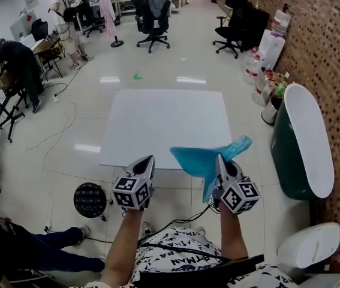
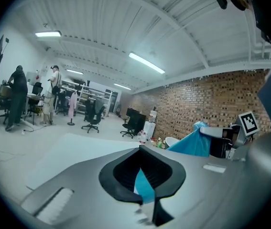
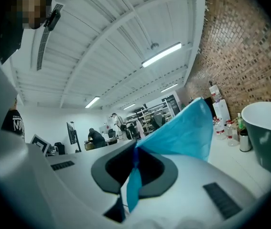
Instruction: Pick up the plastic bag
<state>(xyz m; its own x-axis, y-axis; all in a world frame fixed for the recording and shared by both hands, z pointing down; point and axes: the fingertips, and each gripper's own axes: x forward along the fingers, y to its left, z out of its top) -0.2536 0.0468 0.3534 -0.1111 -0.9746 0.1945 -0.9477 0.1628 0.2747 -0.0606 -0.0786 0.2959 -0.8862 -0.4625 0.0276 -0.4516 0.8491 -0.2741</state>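
Head view: the plastic bag (image 1: 205, 159) is up off the bench (image 1: 158, 119), stretched between left claw (image 1: 150, 159) and right claw (image 1: 220, 158), both clamped shut on it, so the pickup looks done.

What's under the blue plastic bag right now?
The plastic bag hangs clamped in the right tongs, resting on nothing. Below it lie the white board's near edge and floor tiles; the patch it covers is hidden.

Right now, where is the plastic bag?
Head view, lower centre: the plastic bag is held in the air between the left gripper and the right gripper, both pinching it, over the white floor sheet's near edge.
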